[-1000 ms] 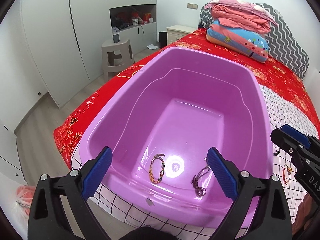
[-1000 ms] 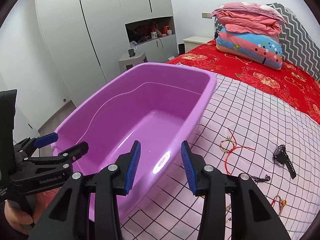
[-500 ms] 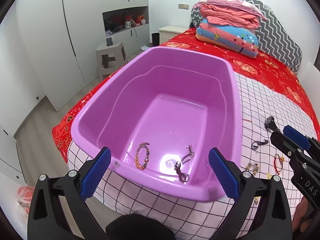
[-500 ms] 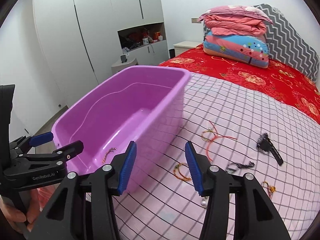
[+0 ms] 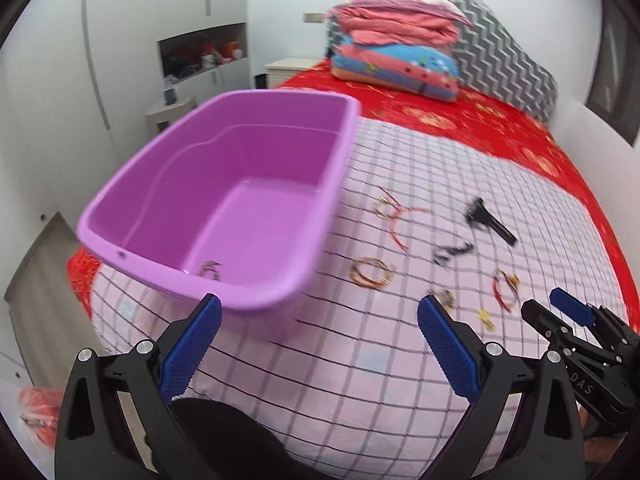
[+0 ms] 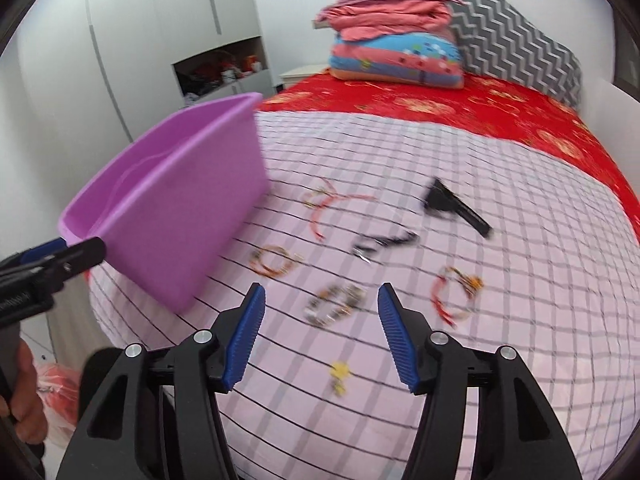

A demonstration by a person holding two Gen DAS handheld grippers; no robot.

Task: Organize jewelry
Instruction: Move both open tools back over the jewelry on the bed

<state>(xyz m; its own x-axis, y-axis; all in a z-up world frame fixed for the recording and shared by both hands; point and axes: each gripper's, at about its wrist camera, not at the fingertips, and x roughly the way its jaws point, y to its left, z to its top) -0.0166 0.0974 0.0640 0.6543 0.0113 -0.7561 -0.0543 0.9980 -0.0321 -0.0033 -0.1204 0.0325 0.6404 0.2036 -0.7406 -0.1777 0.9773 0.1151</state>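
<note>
A purple plastic tub (image 5: 120,236) (image 6: 168,216) stands on the checked sheet at the left; a bracelet (image 5: 210,270) lies in it. Jewelry lies on the sheet to its right: an orange bangle (image 5: 372,273) (image 6: 276,261), red cords (image 5: 394,214) (image 6: 332,202), a black watch (image 5: 490,220) (image 6: 456,206), a dark chain (image 5: 452,251) (image 6: 384,242), a beaded bracelet (image 6: 334,303), a red bracelet (image 5: 504,288) (image 6: 454,290) and a small yellow piece (image 6: 339,372). My left gripper (image 5: 318,328) is open and empty above the sheet. My right gripper (image 6: 320,312) is open and empty around the beaded bracelet's spot, above it.
Folded blankets (image 5: 396,60) and a chevron pillow (image 5: 504,64) lie at the bed's head on a red cover (image 5: 460,120). White wardrobes (image 5: 120,60) and a stool (image 5: 170,110) stand to the left. The bed's edge drops off at the near left.
Both grippers have swung right, away from the tub and over the loose jewelry on the sheet. The right gripper's jaws have opened wider. The view is blurred by motion.
</note>
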